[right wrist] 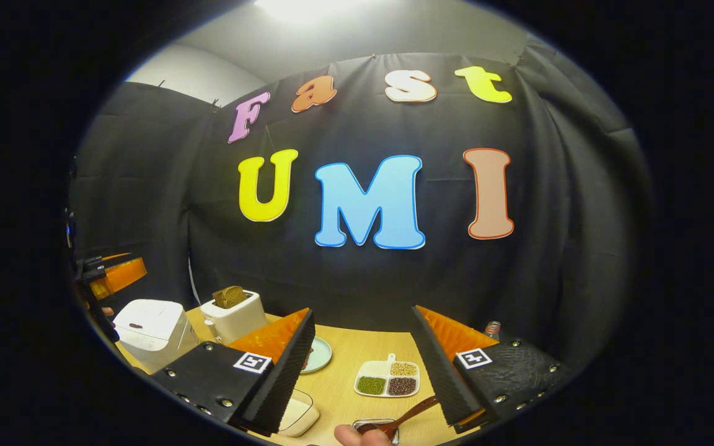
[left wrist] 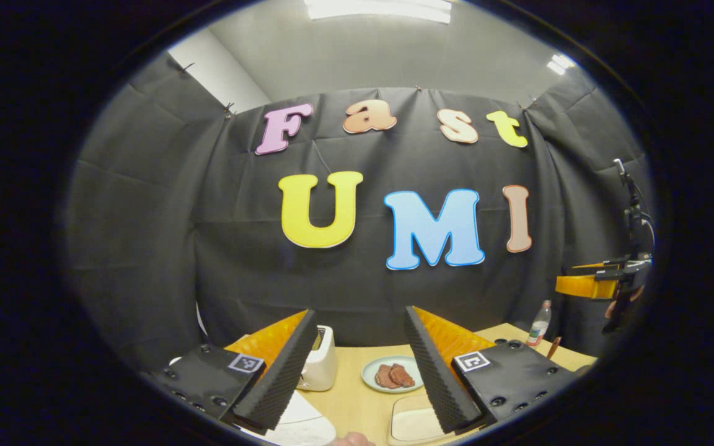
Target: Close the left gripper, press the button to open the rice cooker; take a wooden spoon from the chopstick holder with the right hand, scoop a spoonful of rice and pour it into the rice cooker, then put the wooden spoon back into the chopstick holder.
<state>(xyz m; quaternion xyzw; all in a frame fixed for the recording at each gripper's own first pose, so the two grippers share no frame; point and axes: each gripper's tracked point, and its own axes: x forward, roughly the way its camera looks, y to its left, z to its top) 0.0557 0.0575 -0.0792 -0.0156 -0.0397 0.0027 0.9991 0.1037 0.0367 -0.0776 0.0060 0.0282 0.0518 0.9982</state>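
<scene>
both grippers up high over the table (right wrist: 344, 378), looking at the black cloth wall. left gripper (left wrist: 357, 378), in the left gripper view, fingers spread wide apart, nothing between them. below and through the gap sits a pale plate (left wrist: 392, 373) with two brown pieces on it, and a white toaster (left wrist: 320, 359) just left of it, partly behind the left finger. a white rounded top edge (left wrist: 301, 424) peeks in at the bottom left, can't tell what it is from here. a shallow dish of something white (left wrist: 416, 424) lies at the bottom, half behind the right finger. far right, a bottle (left wrist: 540, 323) stands on the table edge, and above it the right gripper (left wrist: 592, 282) hangs in the air, held by a hand, its opening too small to judge there.

over to the right gripper view: right gripper (right wrist: 363, 371) also wide open, holding nothing. the rice cooker (right wrist: 152, 331) is at the left on the table, white, lid down. toaster (right wrist: 233, 316) just beside it, with brown bread sticking up from the slot. a four-part tray (right wrist: 388, 378) of beans sits between the fingers. the spoon (right wrist: 409, 414) lies angled at the bottom, its bowl end in a small holder (right wrist: 377, 427), handle running up toward the right finger. the rice dish (right wrist: 298, 415) shows by the left finger. the left gripper (right wrist: 112, 275) hovers at the far left edge.
</scene>
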